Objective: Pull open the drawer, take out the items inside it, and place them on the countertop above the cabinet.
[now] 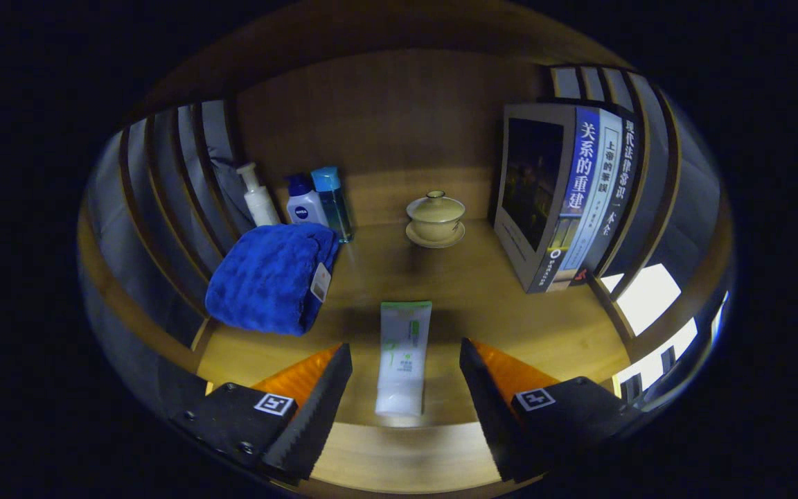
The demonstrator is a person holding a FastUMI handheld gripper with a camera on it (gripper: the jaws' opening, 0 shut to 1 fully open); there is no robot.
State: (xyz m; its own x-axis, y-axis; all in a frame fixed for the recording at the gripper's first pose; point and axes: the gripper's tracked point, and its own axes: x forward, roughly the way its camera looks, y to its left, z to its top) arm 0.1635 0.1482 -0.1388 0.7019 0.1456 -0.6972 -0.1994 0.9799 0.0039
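A white tube with green print (402, 357) lies flat on the wooden countertop (489, 305), its length running away from me. My gripper (404, 350) hovers over the counter's front edge and stands open. The tube lies in the gap between the two fingers, and neither finger touches it. A wide space shows on each side of the tube.
A folded blue towel (267, 277) lies left of the tube. Behind it stand a pump bottle (258, 199), a white-and-blue bottle (304, 204) and a clear blue bottle (334, 204). A lidded cup on a saucer (435, 218) sits at the back, and upright books (565, 201) stand on the right.
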